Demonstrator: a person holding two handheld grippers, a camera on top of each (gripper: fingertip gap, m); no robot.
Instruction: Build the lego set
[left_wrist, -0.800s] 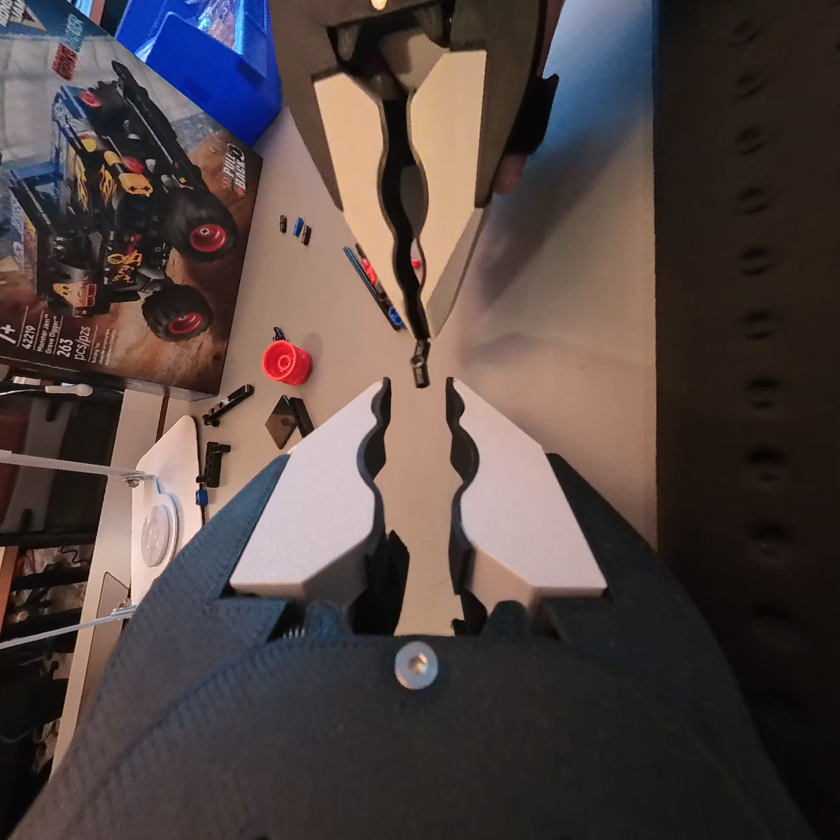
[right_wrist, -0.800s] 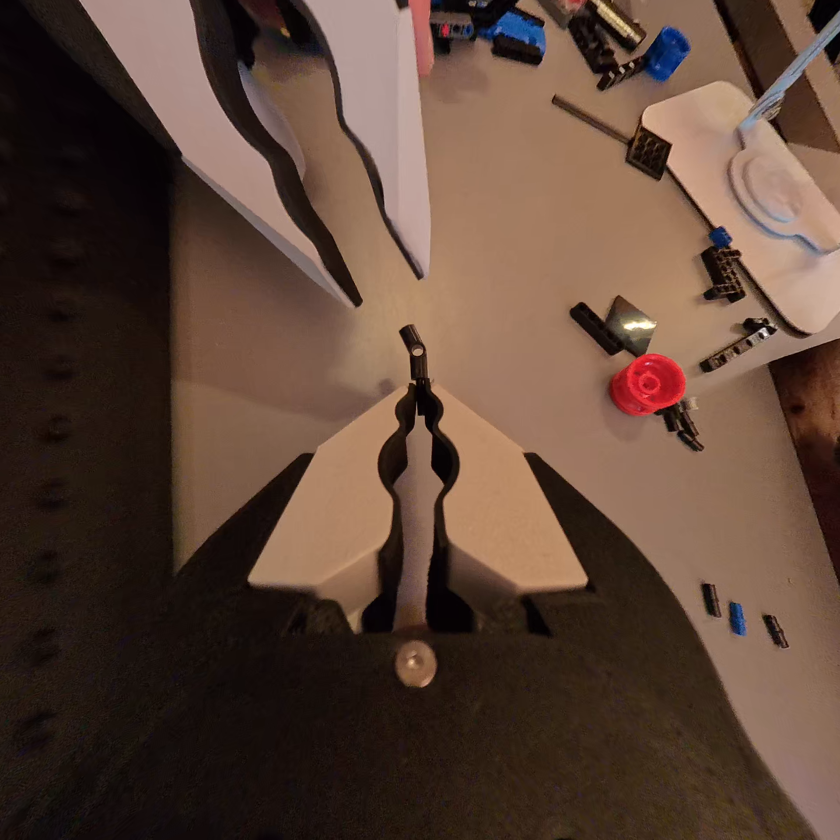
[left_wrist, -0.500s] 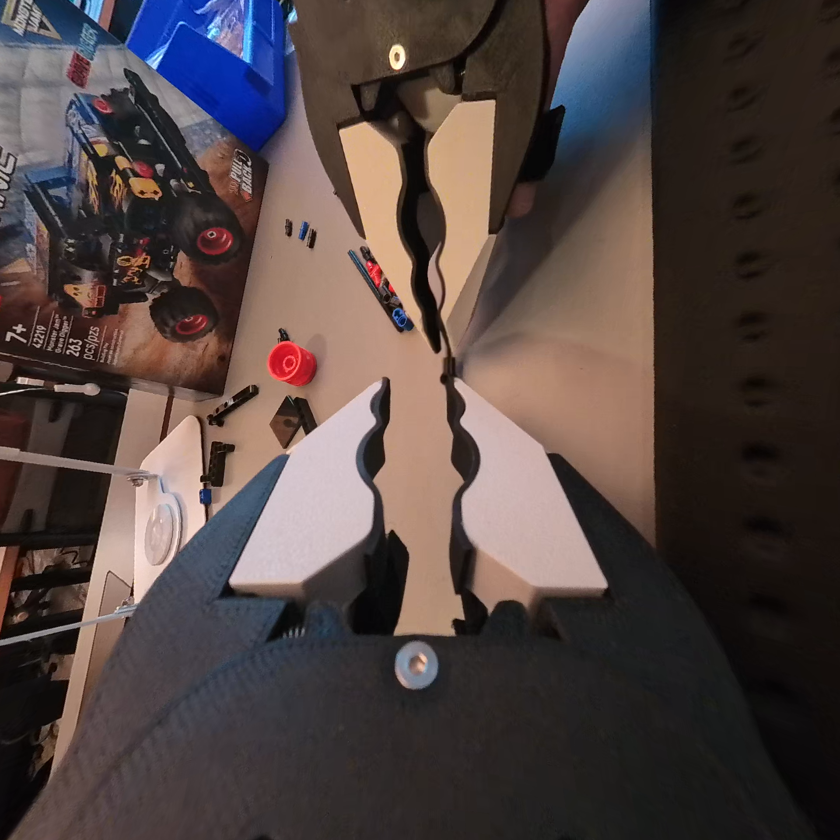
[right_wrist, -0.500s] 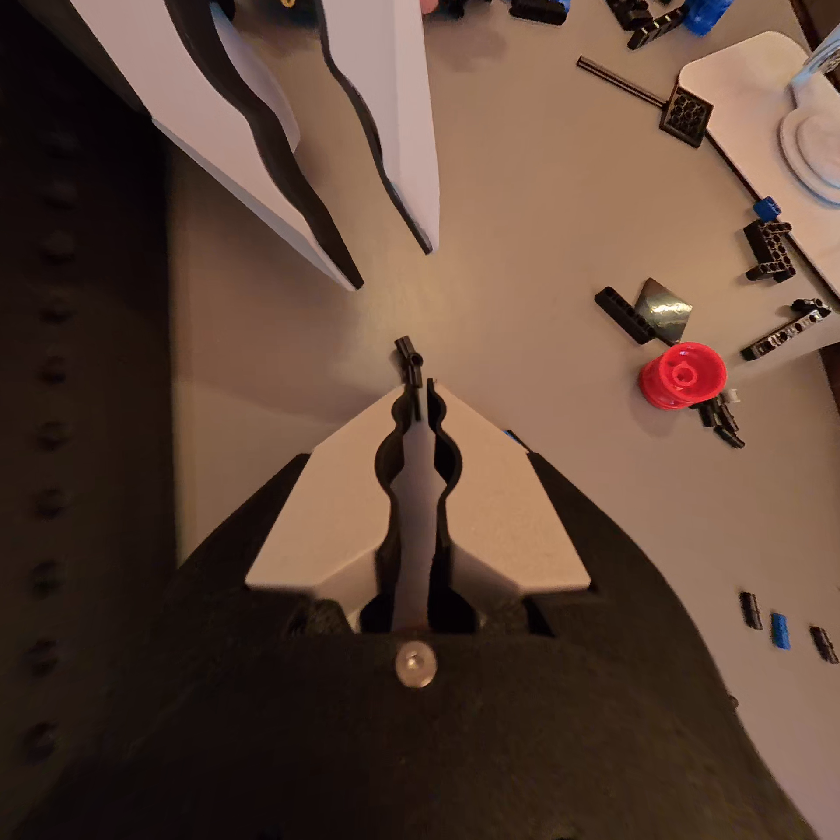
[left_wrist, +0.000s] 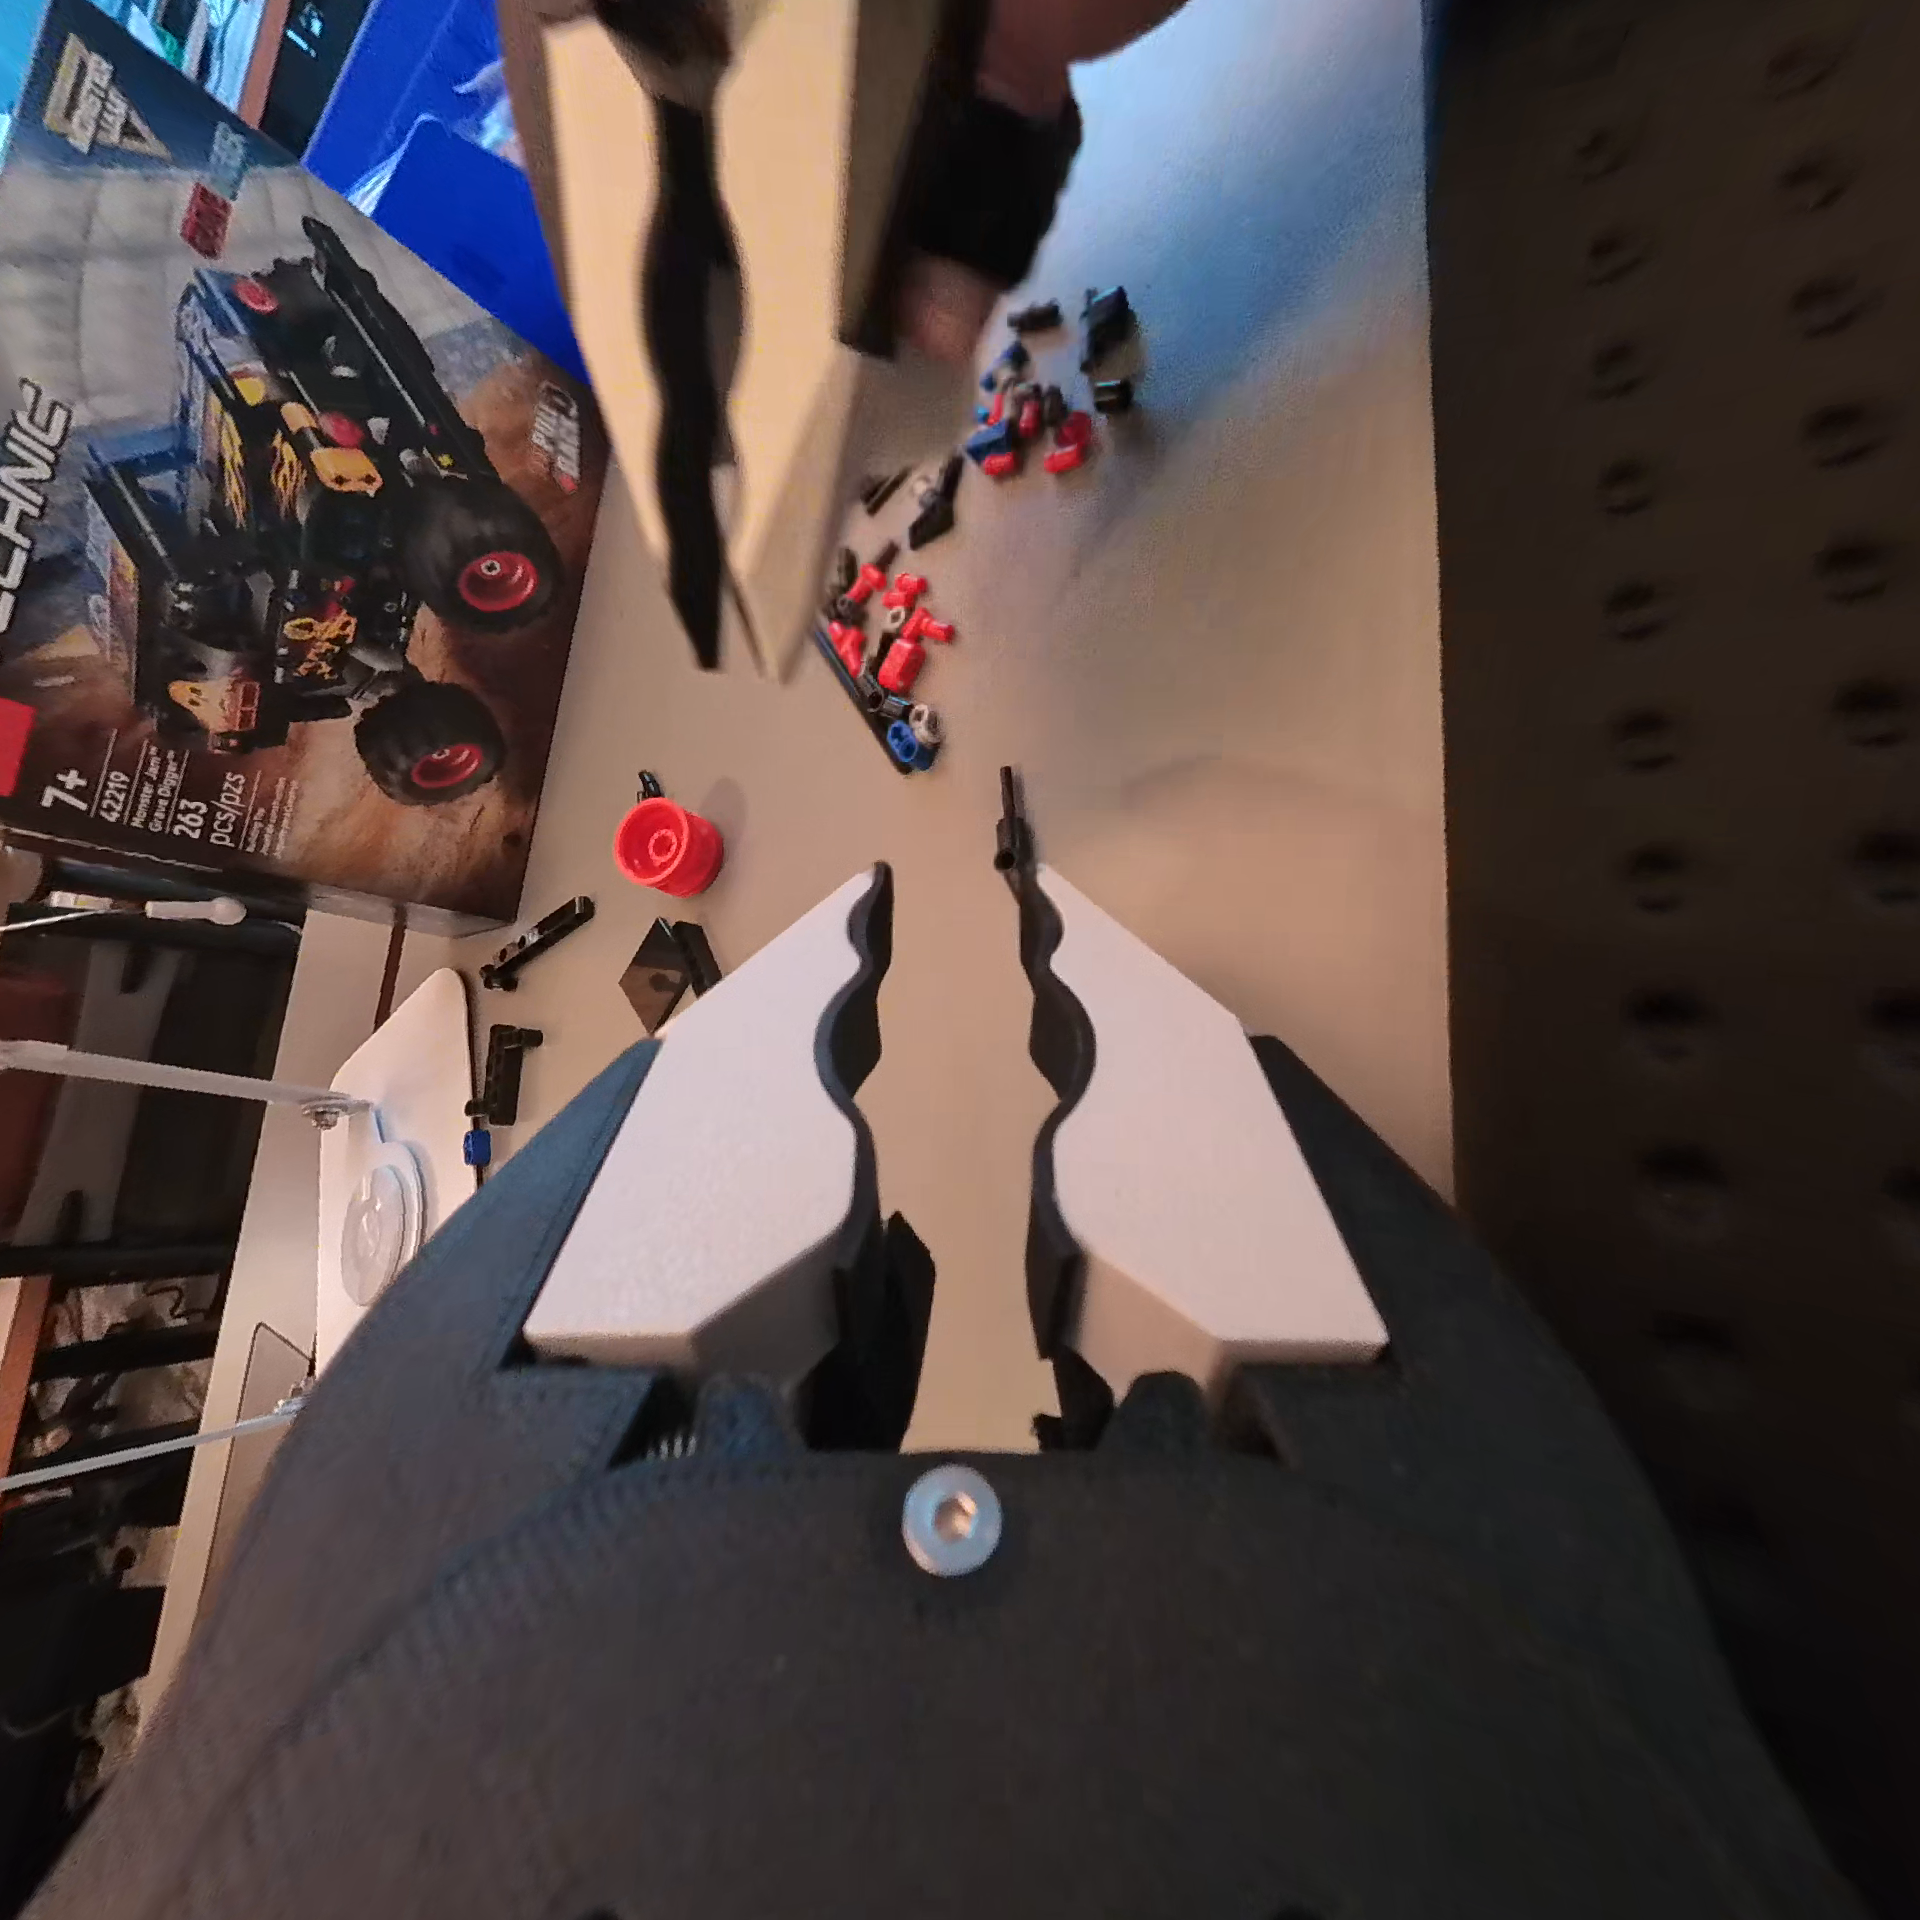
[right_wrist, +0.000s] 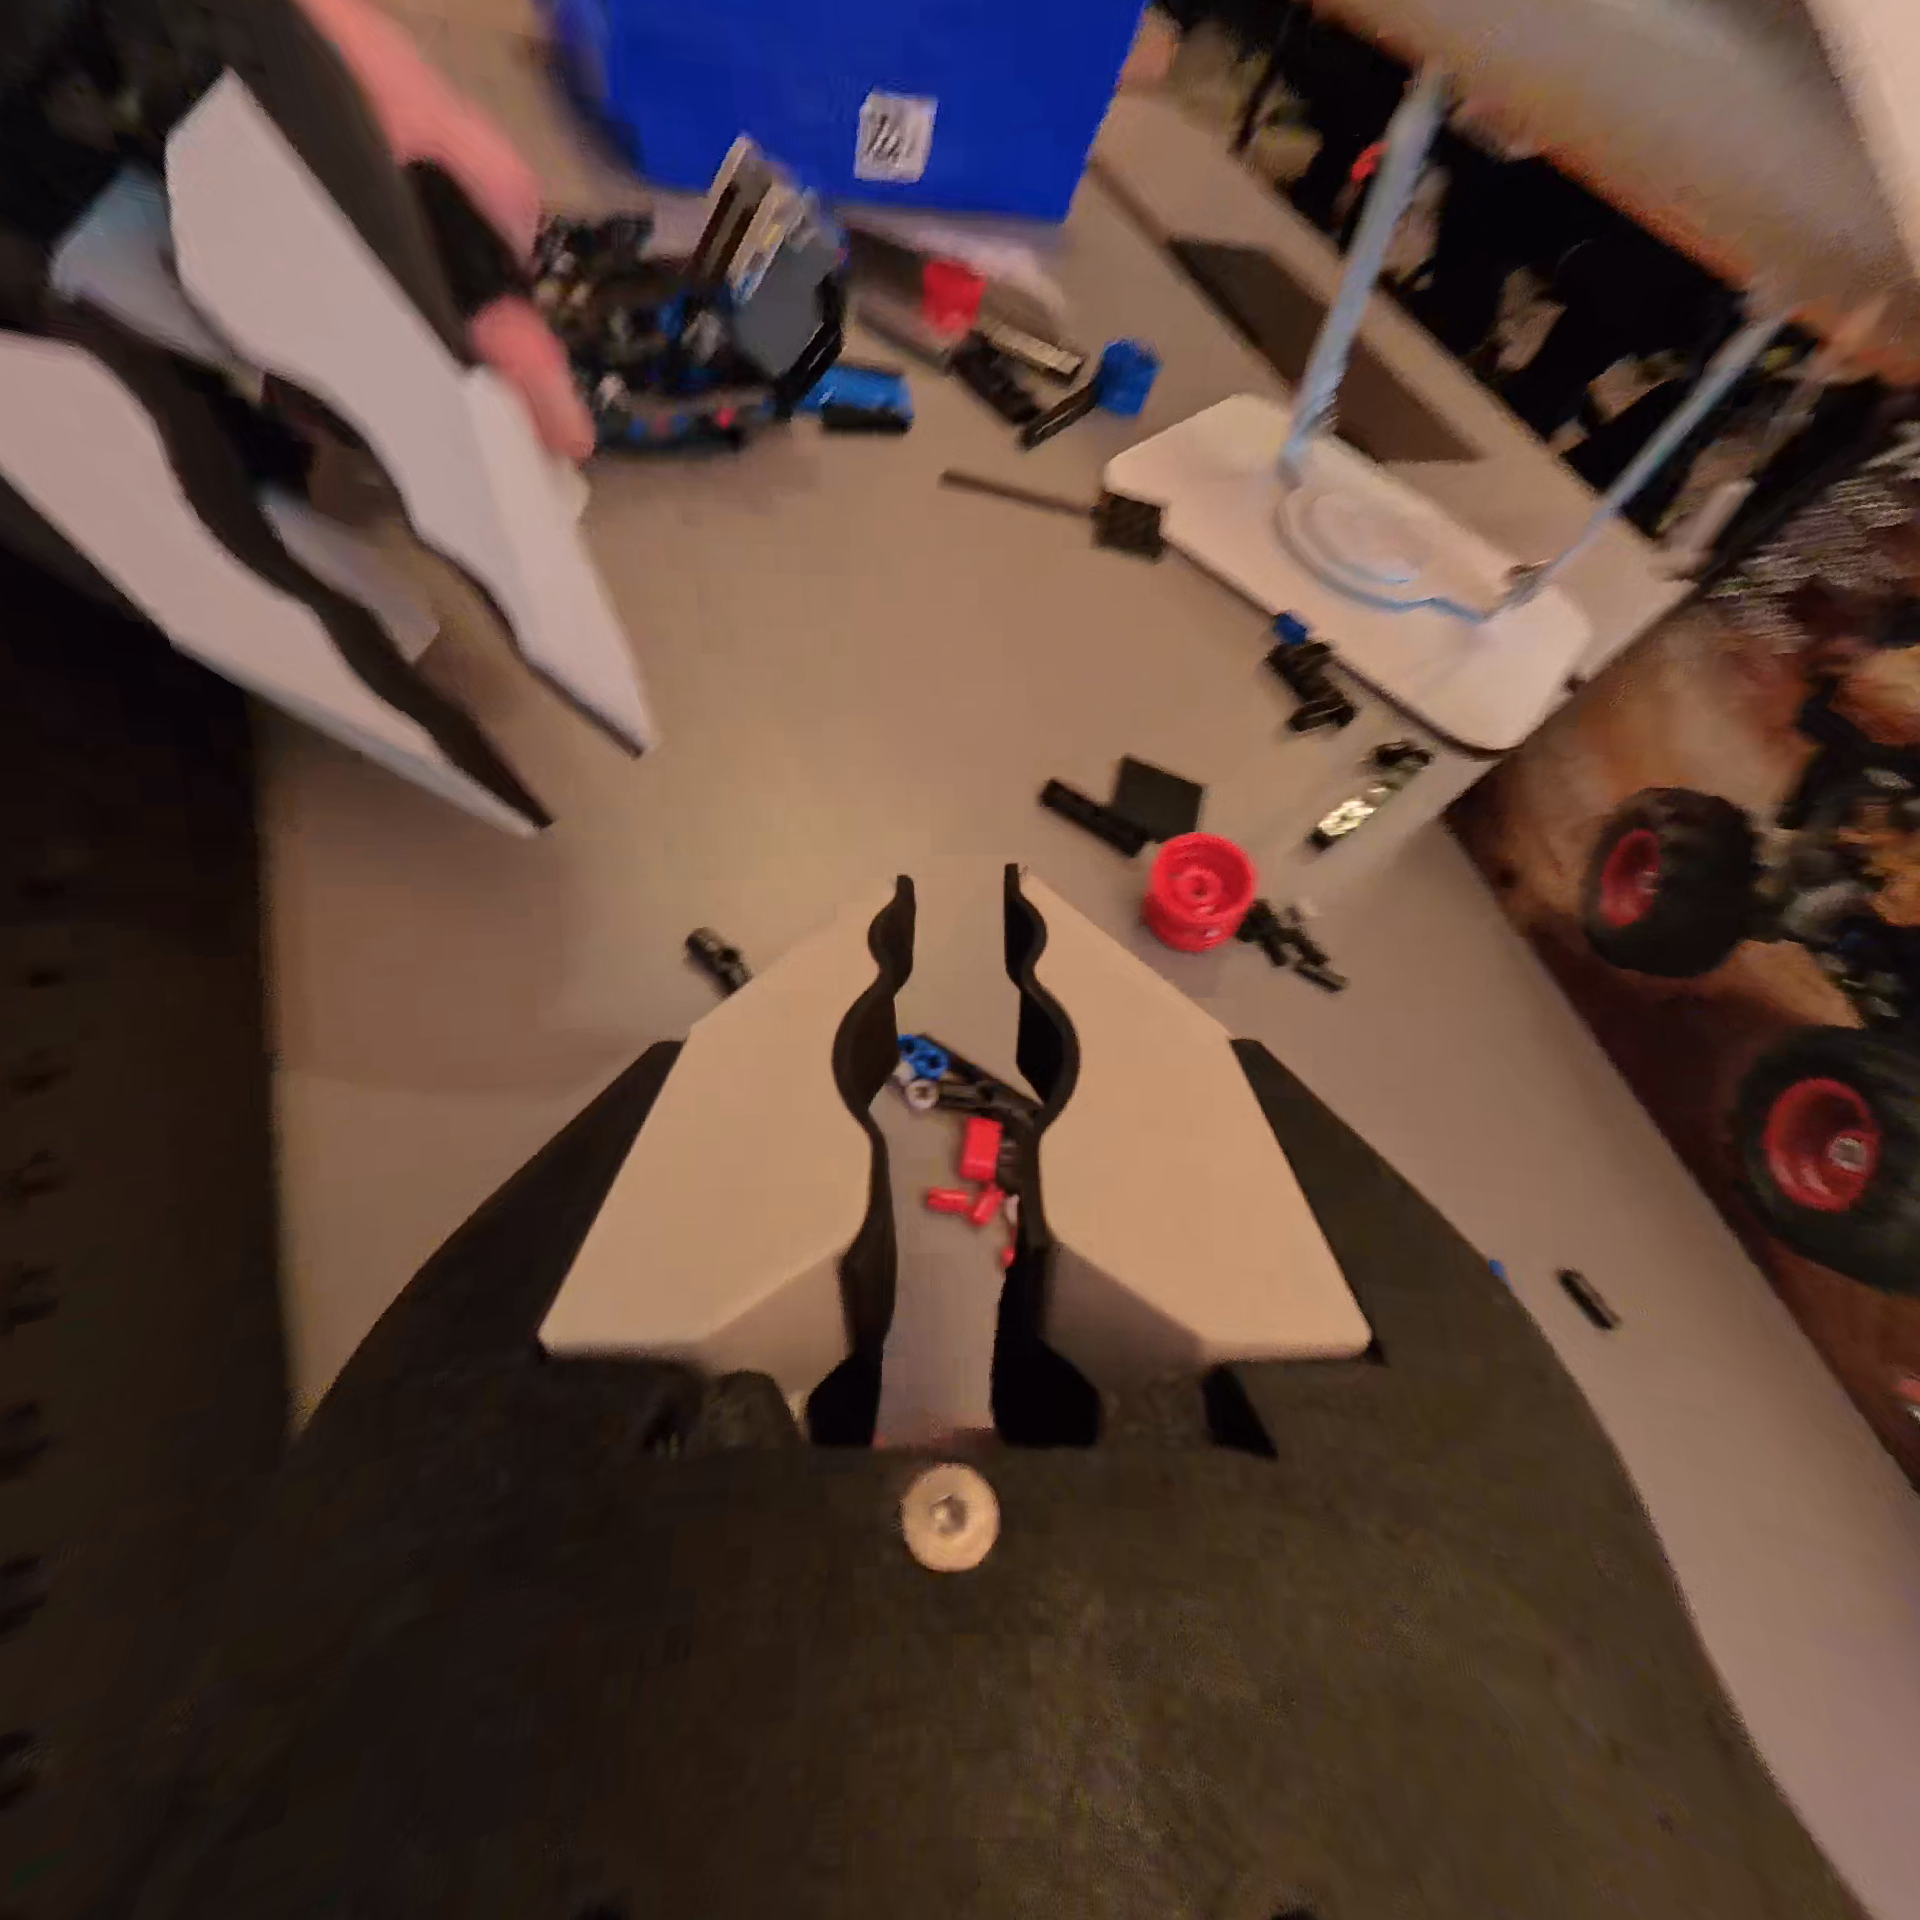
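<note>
Since the earlier frames the right gripper (right_wrist: 956, 883) has let go of the small black connector piece (left_wrist: 1008, 821) and pulled away from the left gripper (left_wrist: 951, 883); its jaws, pinched on the piece before, now stand apart with nothing between them. The piece lies on the desk (left_wrist: 1195, 831) just ahead of the tip of the left gripper's right-hand jaw; whether it touches that jaw cannot be told. The left gripper's jaws are open and hold nothing.

In the left wrist view the right gripper shows blurred, well ahead of the left jaws and raised above the desk. Left of those jaws lies a red wheel hub (left_wrist: 667, 847), with a flat black panel (left_wrist: 655, 971) and a thin black beam (left_wrist: 535, 940) nearer the jaw's outer side. Ahead, between the two grippers, sits a scatter of red, blue and black pins (left_wrist: 894, 644). The set's box (left_wrist: 281, 520) lies far left of the jaws.

In the right wrist view those pins show through the gap between the right jaws, the hub lies just right of the jaw tips, and a partly built blue and black model (right_wrist: 707, 343) stands far ahead, beside the left gripper.
</note>
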